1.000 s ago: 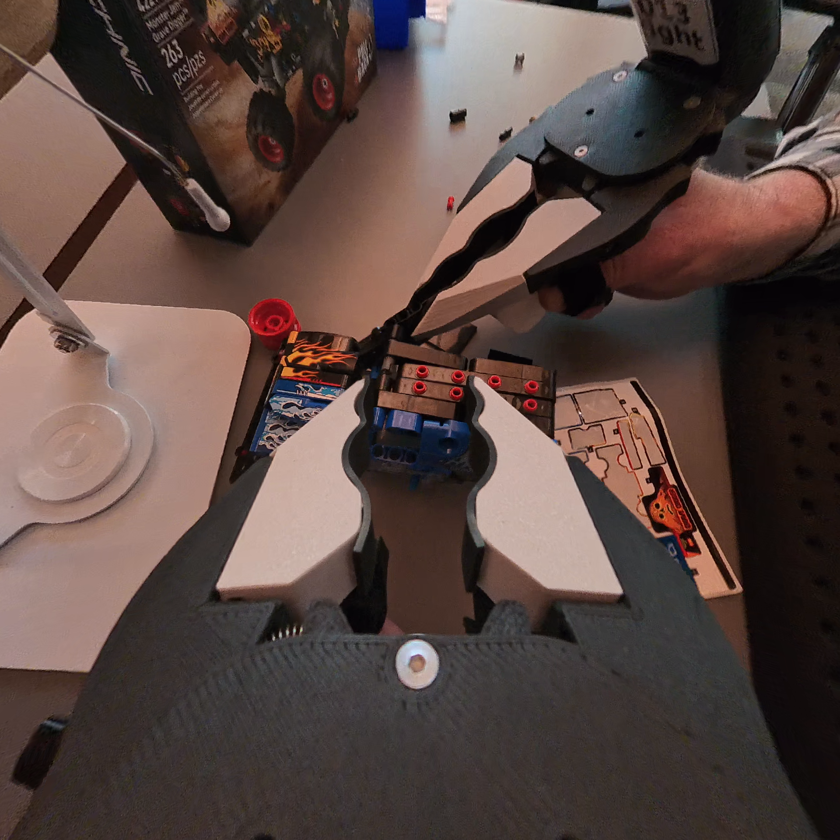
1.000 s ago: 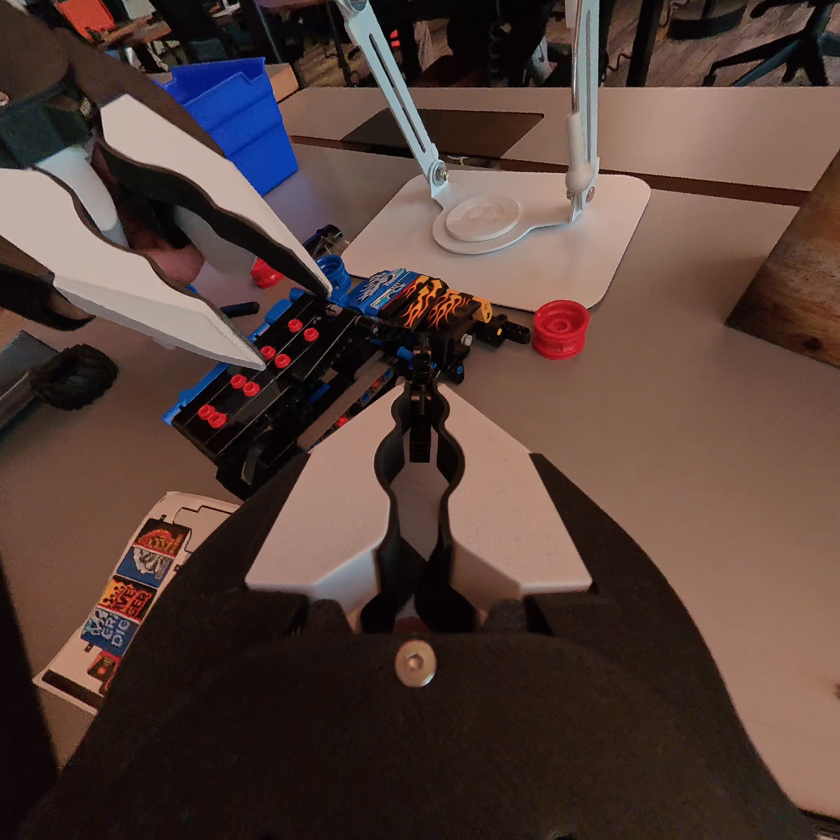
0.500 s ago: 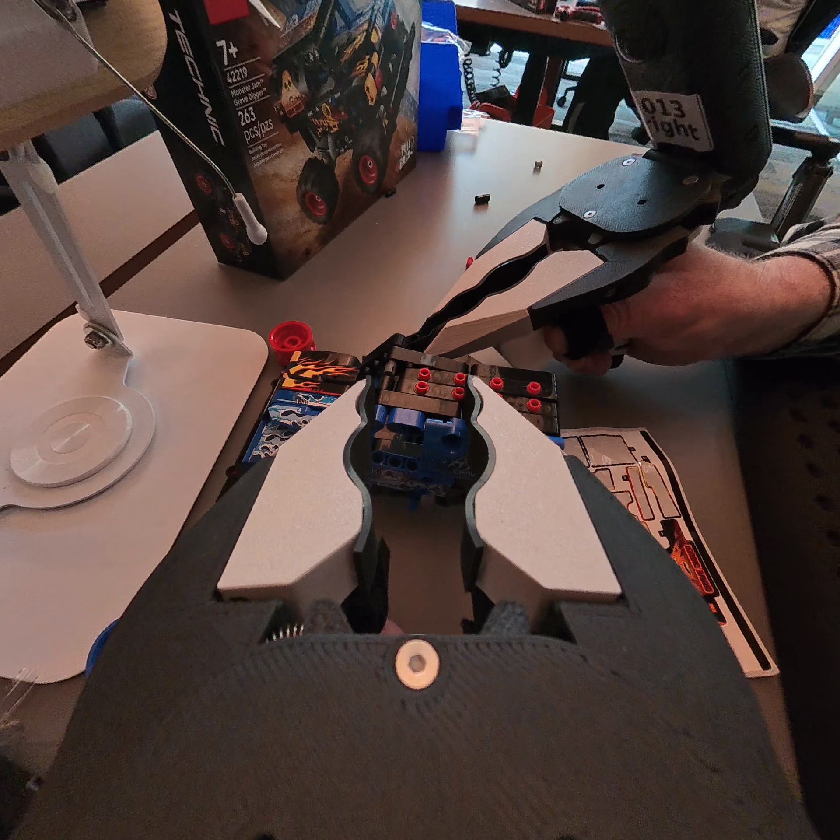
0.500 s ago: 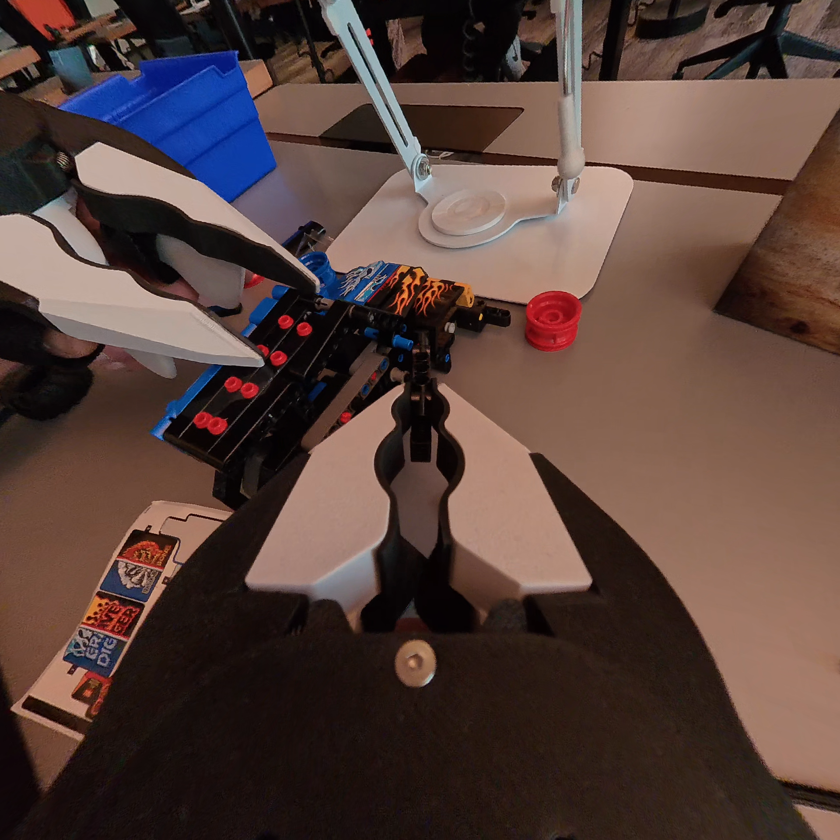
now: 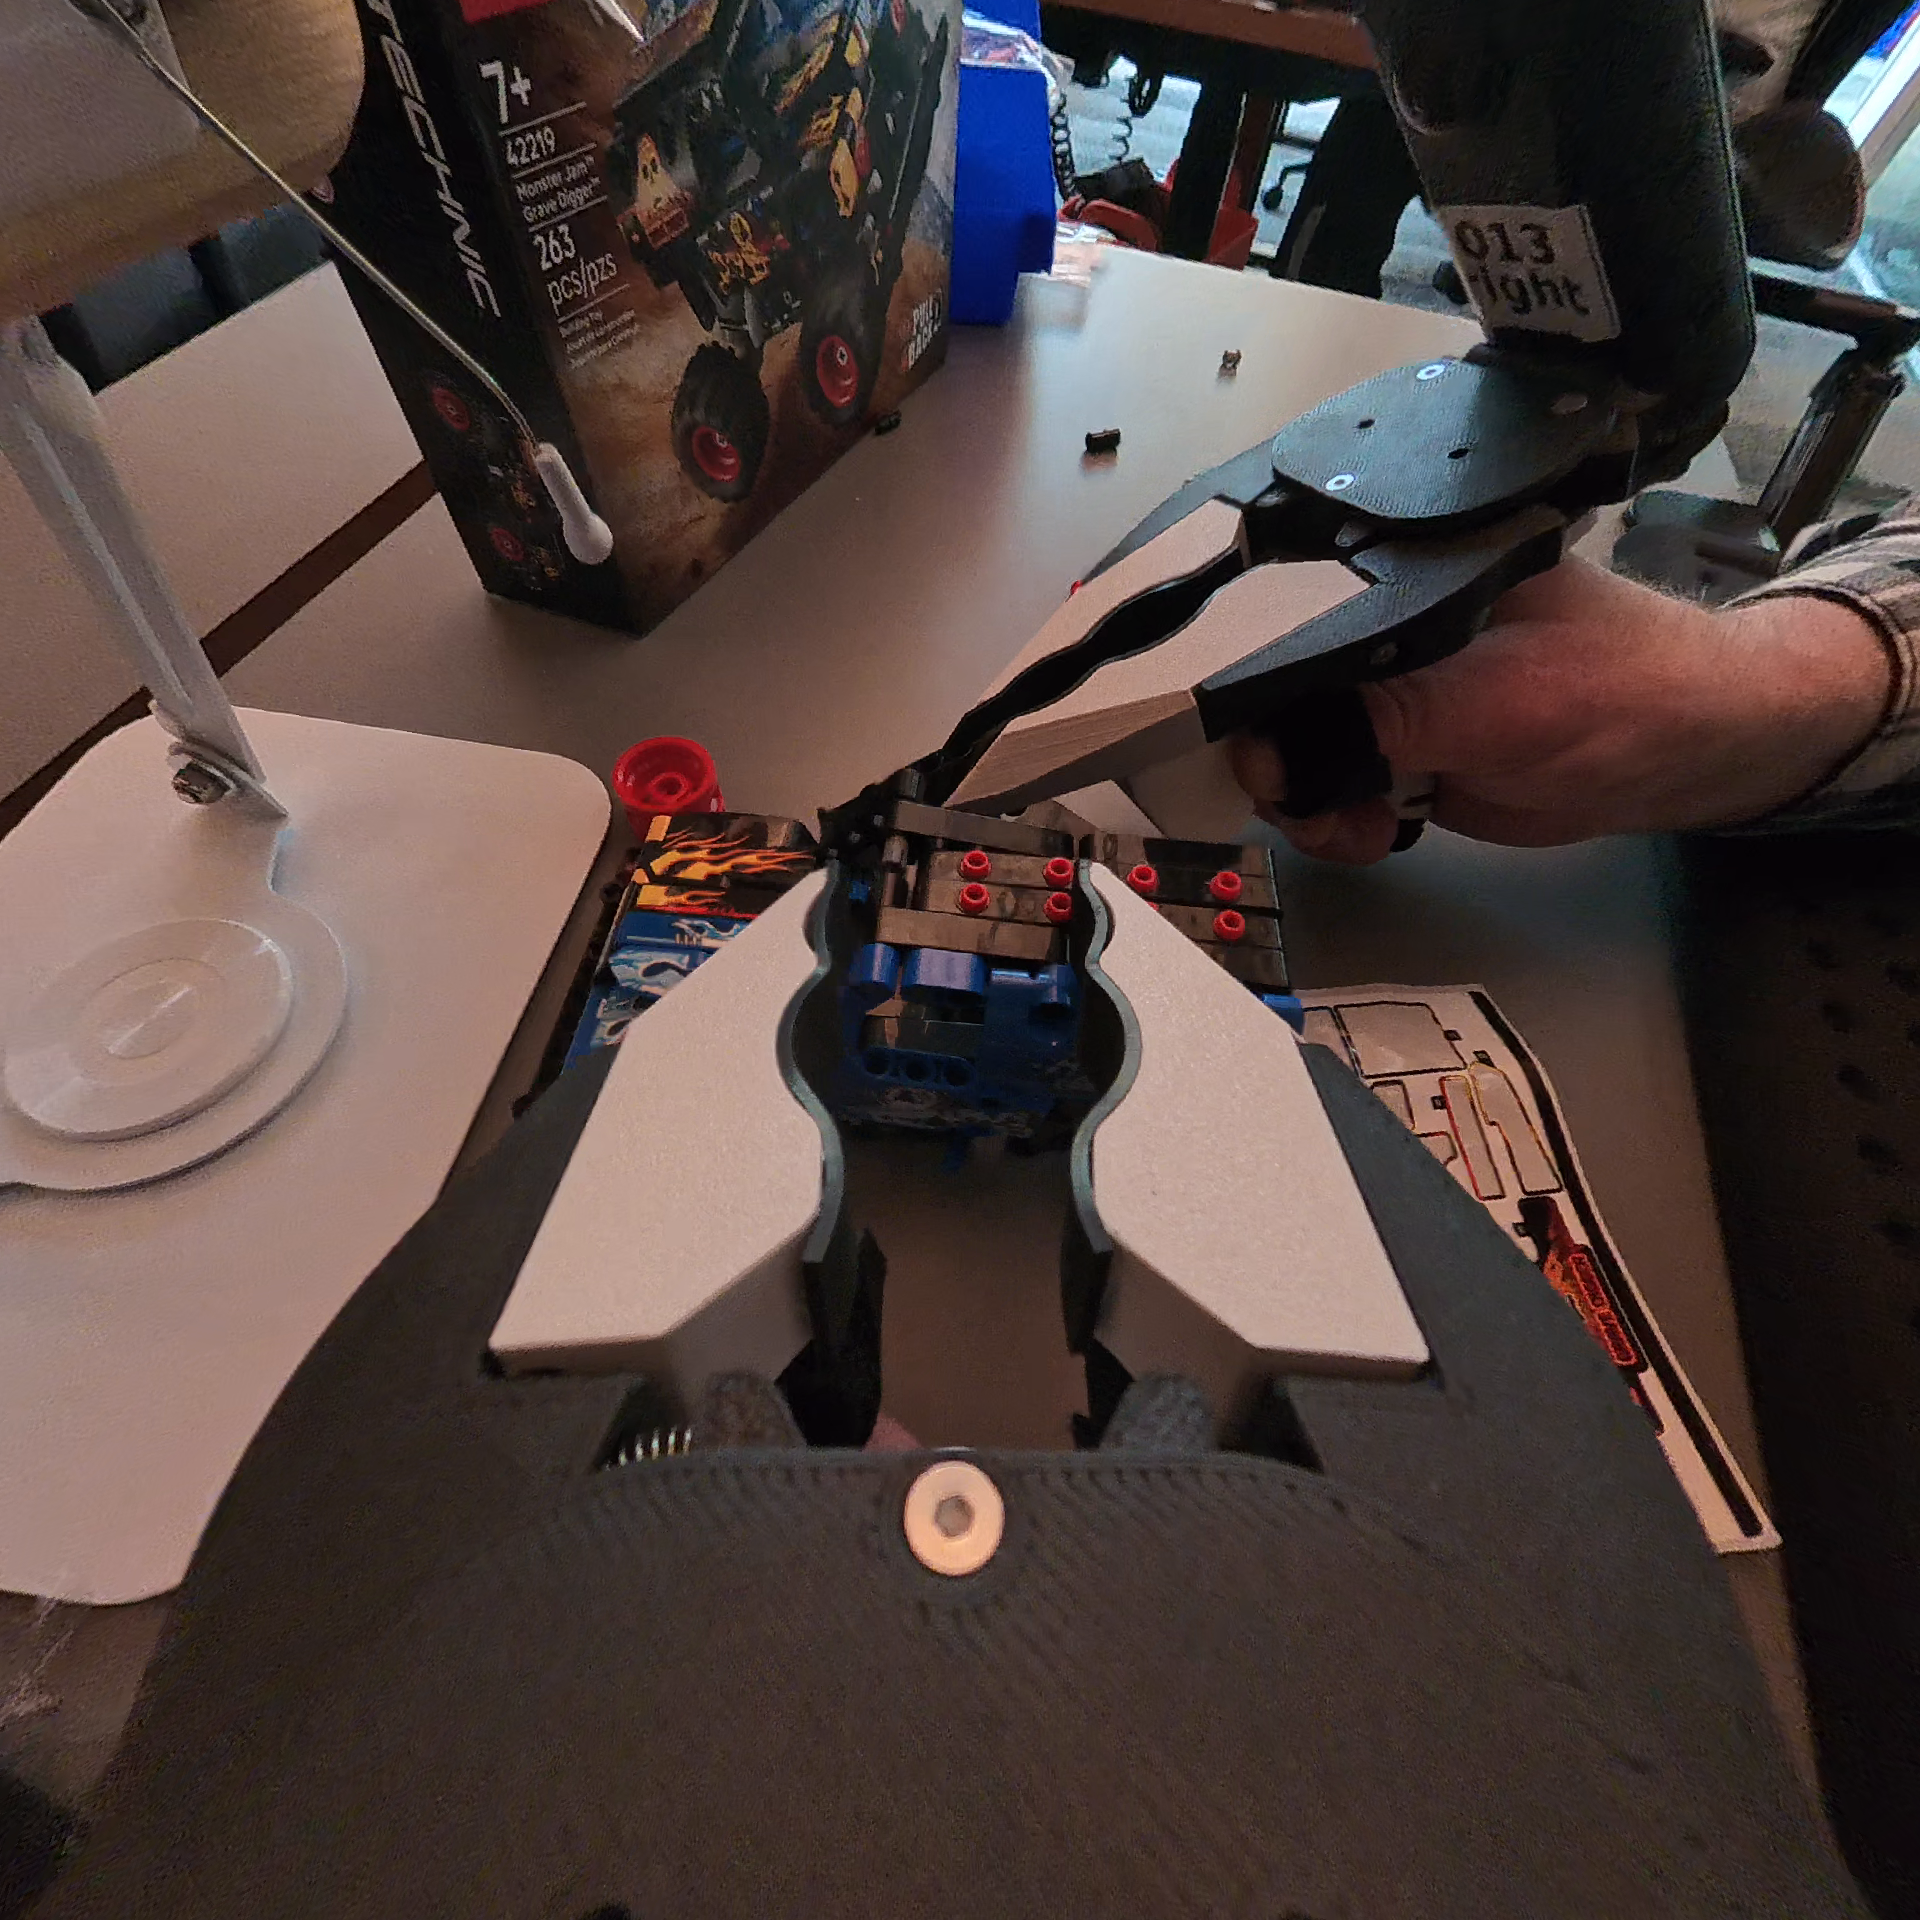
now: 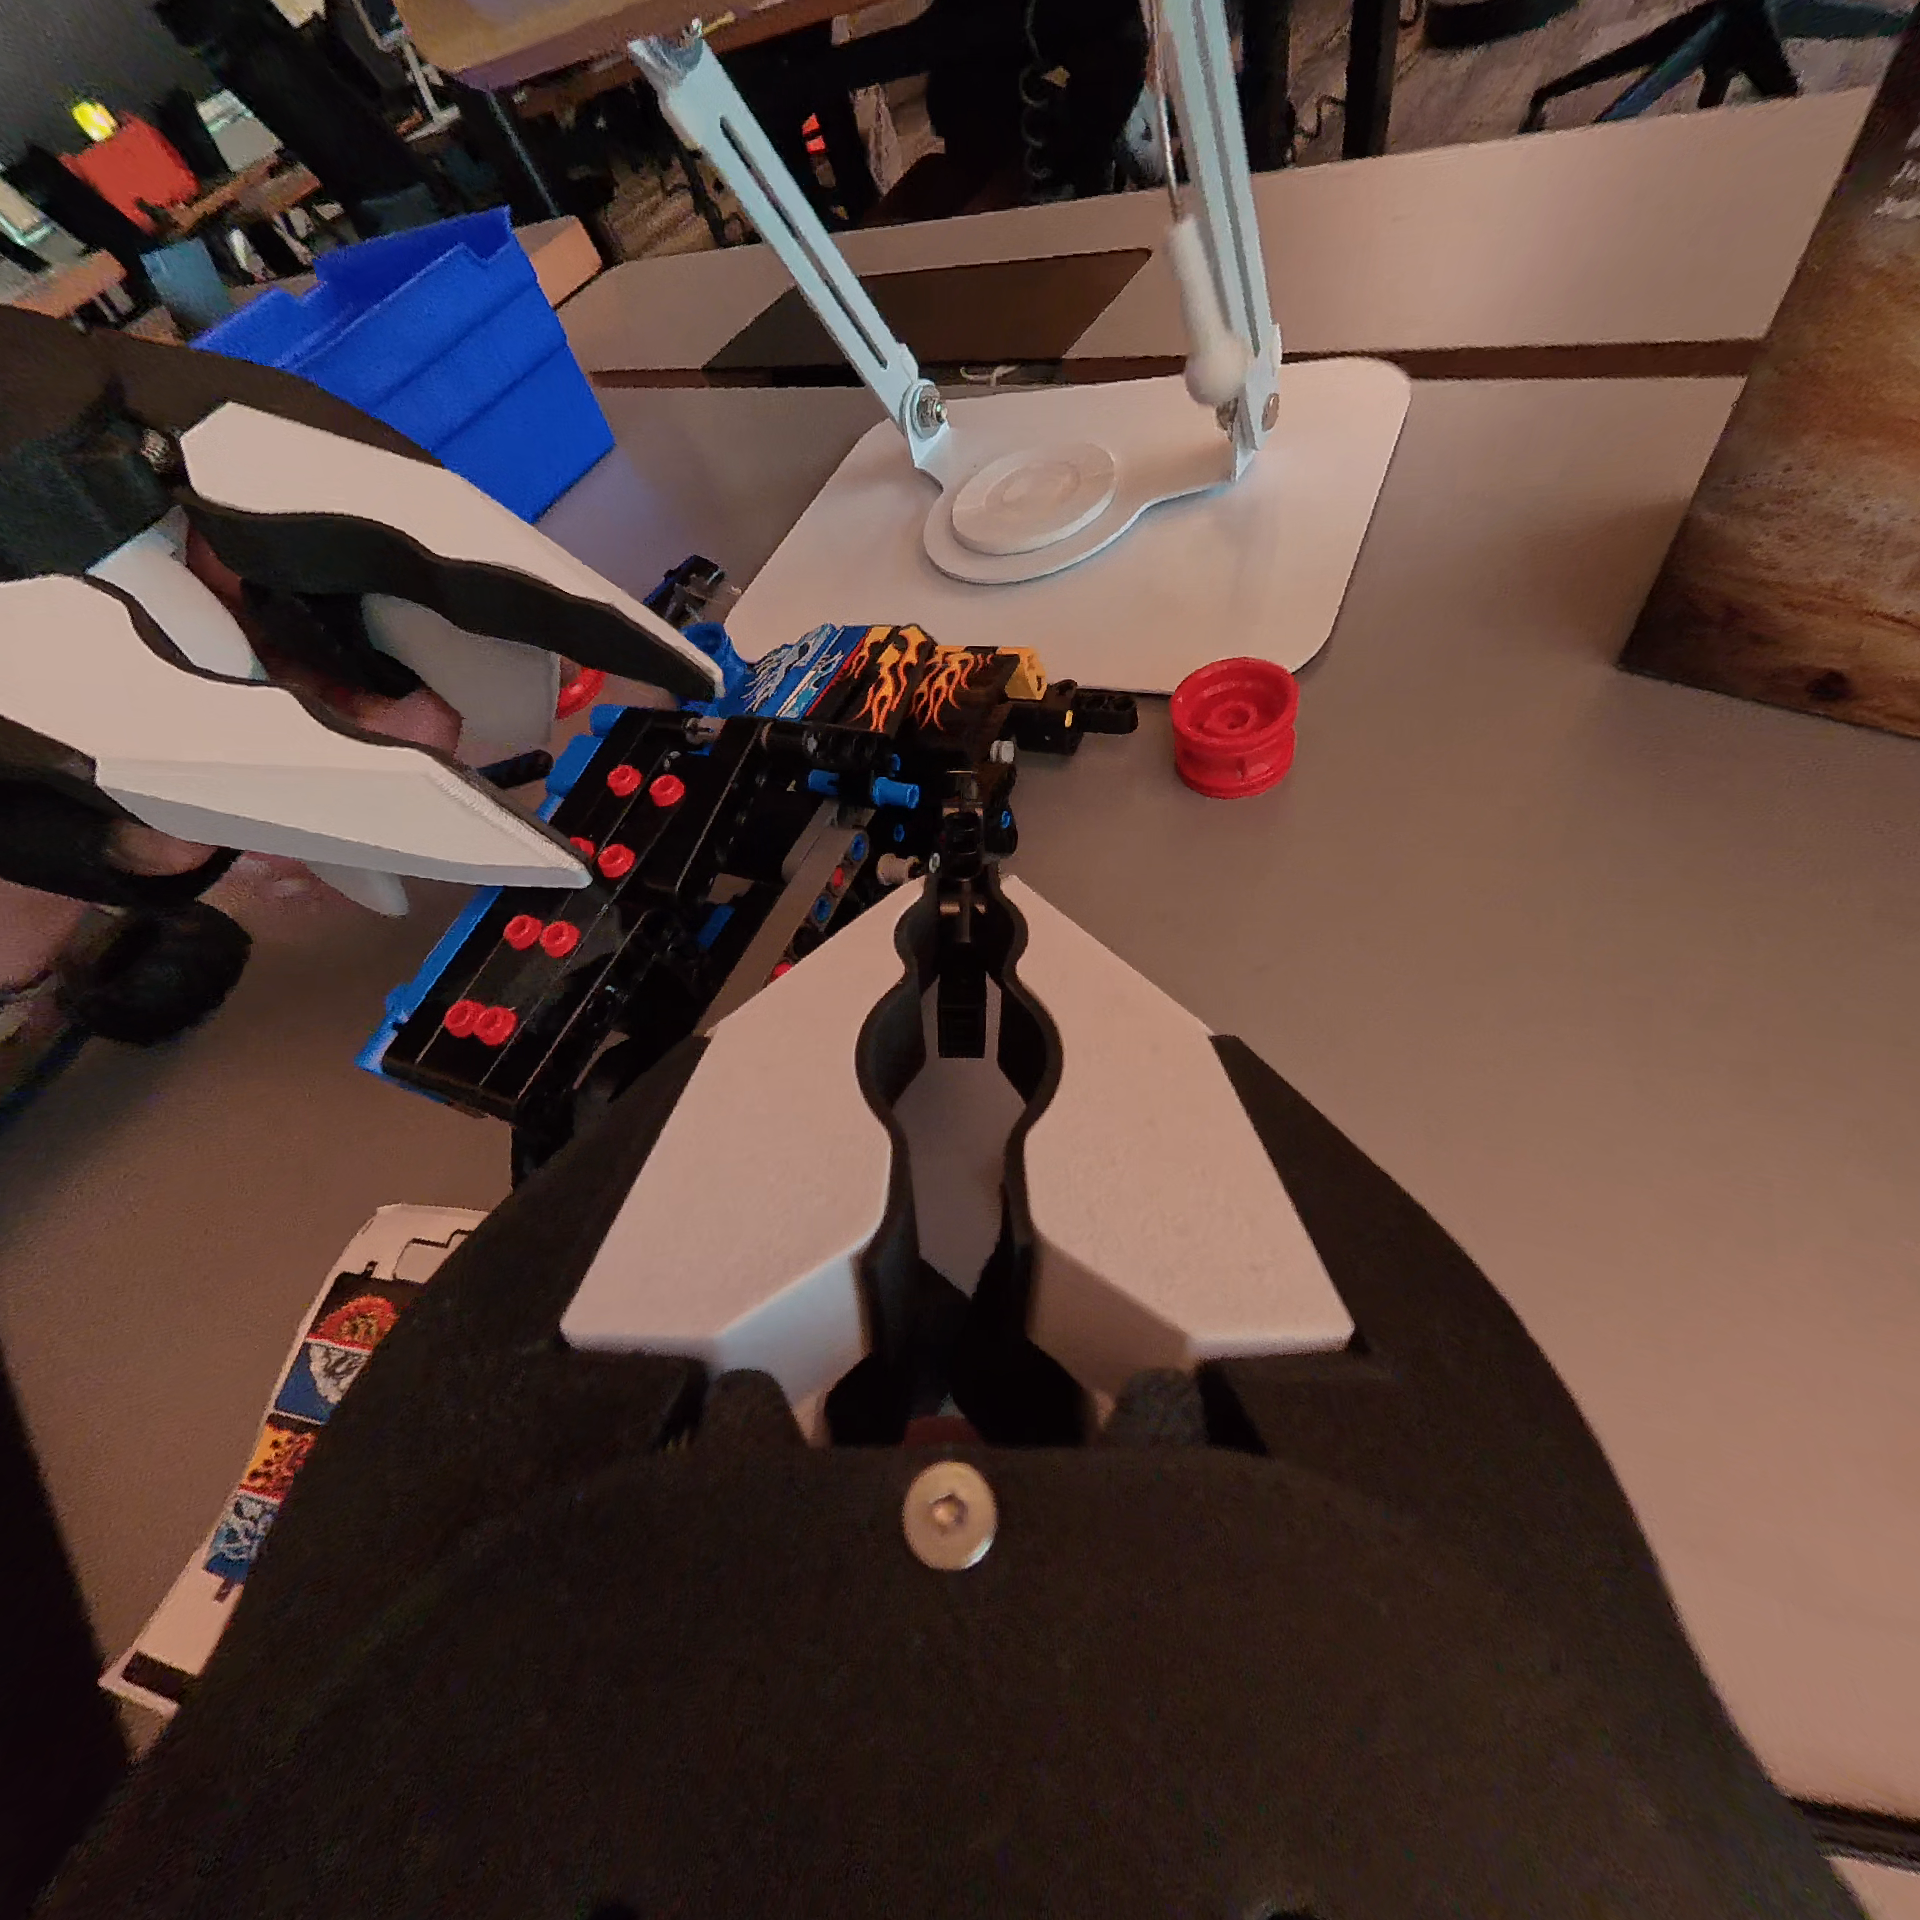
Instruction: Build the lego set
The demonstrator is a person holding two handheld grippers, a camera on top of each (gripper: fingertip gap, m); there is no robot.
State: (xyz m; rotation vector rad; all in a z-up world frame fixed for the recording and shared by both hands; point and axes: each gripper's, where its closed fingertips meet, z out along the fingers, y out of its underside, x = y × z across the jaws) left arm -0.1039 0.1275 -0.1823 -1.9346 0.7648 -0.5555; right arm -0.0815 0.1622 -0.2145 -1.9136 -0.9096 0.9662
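Both grippers tilt up since a second ago | left gripper (image 5: 954, 914) spread around truck chassis (image 5: 966, 997) beside lamp base (image 5: 312, 831) edge | right gripper (image 6: 961, 904) clenched on black piece (image 6: 961, 997), seemingly pressing it home.

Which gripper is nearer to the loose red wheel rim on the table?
Right. The right gripper, shut on a small black piece, is close to the red wheel rim. The left gripper straddles the truck build's far end, clearly farther away.
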